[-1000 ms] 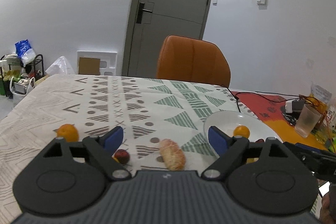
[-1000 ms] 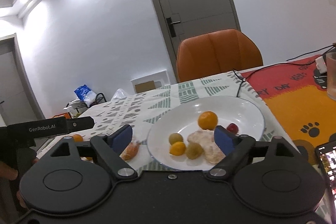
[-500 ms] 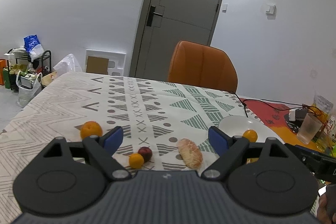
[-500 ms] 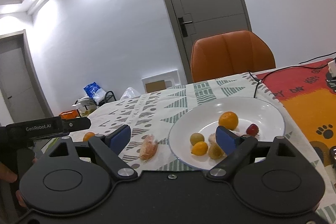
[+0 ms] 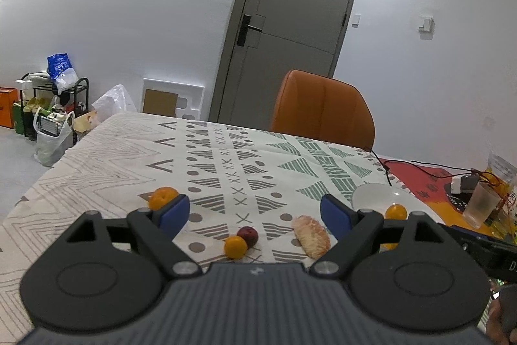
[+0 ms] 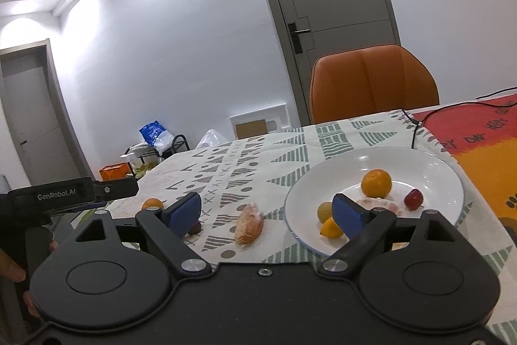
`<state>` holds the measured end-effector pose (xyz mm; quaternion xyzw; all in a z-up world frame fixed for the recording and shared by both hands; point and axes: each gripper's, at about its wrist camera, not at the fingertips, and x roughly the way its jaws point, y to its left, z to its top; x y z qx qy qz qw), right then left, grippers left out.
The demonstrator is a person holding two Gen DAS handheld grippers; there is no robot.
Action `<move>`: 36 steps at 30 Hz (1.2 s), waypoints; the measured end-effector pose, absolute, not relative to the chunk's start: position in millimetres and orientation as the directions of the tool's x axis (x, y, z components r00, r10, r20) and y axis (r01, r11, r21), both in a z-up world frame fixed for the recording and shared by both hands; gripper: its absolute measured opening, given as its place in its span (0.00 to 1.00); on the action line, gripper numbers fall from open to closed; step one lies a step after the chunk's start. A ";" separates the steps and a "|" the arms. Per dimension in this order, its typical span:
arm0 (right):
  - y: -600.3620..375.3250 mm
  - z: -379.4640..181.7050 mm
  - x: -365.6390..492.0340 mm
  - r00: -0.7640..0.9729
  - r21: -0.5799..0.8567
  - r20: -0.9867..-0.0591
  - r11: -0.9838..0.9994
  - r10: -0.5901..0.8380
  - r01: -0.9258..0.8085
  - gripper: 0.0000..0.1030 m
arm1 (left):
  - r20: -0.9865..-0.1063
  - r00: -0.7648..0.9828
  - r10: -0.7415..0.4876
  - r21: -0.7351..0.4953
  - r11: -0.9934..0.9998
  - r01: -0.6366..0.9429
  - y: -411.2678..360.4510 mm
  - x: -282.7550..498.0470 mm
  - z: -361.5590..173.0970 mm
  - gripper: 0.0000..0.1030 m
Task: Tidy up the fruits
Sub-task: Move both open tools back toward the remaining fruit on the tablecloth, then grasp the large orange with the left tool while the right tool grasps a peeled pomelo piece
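Note:
On the patterned tablecloth lie an orange (image 5: 163, 197), a small yellow fruit (image 5: 235, 246) touching a dark red fruit (image 5: 248, 235), and a peeled citrus piece (image 5: 311, 235) (image 6: 248, 223). A white plate (image 6: 433, 170) (image 5: 371, 198) holds an orange (image 6: 376, 183), a red fruit (image 6: 413, 199), a green fruit (image 6: 324, 211), a yellow fruit (image 6: 330, 228) and a peeled piece. My left gripper (image 5: 255, 215) is open and empty above the loose fruits. My right gripper (image 6: 266, 214) is open and empty, between the peeled piece and the plate.
An orange chair (image 5: 323, 112) stands at the table's far side. A plastic cup (image 5: 481, 205), cables and a red-orange mat (image 6: 478, 134) lie right of the plate. A rack with bags (image 5: 51, 105) stands on the floor at left.
Both grippers have drawn back and up from the table, so more of the cloth and the loose fruits shows. Both stay open and empty.

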<state>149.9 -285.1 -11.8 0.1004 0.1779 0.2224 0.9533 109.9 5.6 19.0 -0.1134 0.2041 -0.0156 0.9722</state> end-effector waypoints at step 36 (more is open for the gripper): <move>-211.2 -44.6 206.7 0.711 0.249 -0.482 0.858 0.512 -0.449 0.57 | -0.481 0.877 -0.009 -0.245 0.962 -0.124 62.5 145.3 -15.7 0.76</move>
